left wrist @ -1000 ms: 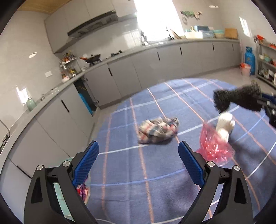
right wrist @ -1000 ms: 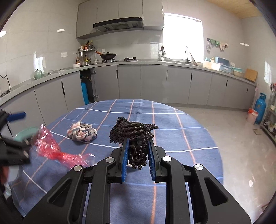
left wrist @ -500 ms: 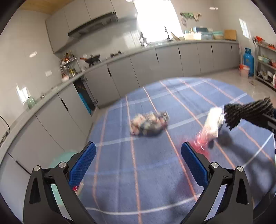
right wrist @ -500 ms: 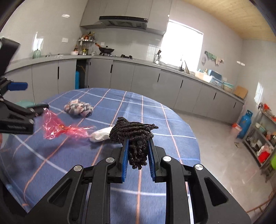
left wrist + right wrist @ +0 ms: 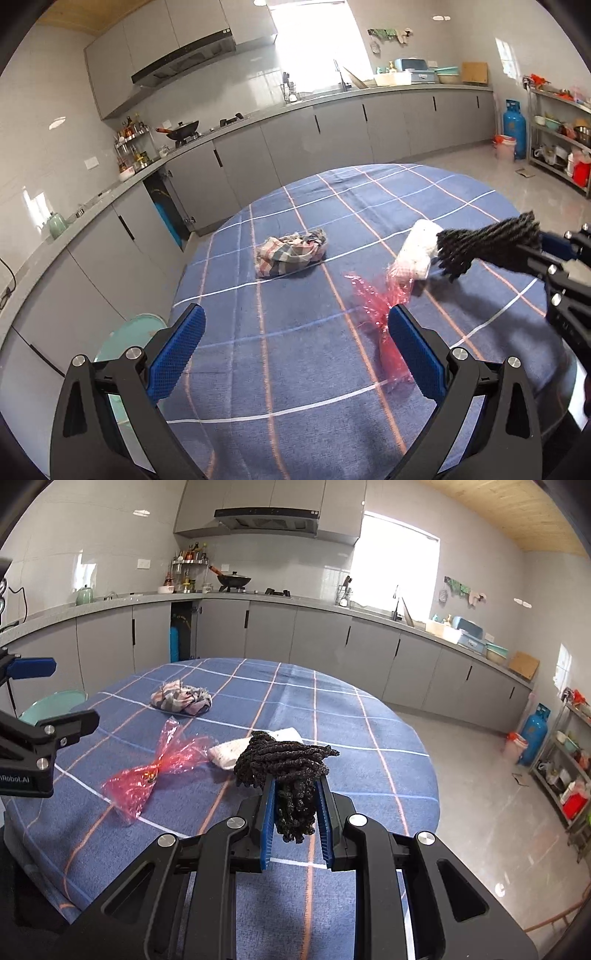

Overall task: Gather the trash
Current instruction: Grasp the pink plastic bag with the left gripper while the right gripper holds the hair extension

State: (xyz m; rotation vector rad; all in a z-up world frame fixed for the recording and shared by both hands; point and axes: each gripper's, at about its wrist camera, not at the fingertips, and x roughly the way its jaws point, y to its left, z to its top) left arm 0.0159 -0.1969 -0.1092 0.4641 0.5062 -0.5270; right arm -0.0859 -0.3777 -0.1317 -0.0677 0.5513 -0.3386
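My right gripper [image 5: 295, 781] is shut on a black knotted cloth [image 5: 284, 760], which bunches out above the blue pads. It hangs over the blue checked table [image 5: 351, 720], just right of a white crumpled paper wad [image 5: 236, 751]. A red cellophane wrapper [image 5: 155, 771] lies left of the wad. Further back rests a plaid rag [image 5: 181, 701]. In the left wrist view my left gripper [image 5: 295, 314] stands open and holds nothing. The red wrapper [image 5: 373, 306] lies by its right finger, with the white wad [image 5: 417, 251], the black cloth [image 5: 487, 243] and the plaid rag [image 5: 291, 253] beyond.
A teal round bin [image 5: 129, 332] stands on the floor at the table's left edge. Grey kitchen cabinets [image 5: 258, 627] run behind the table. A blue gas bottle [image 5: 533, 731] and a metal shelf [image 5: 569, 775] stand on the far right.
The right gripper has swung and sunk with the black cloth, which now hangs low beside the white wad. The left gripper has drifted over the table and stays open.
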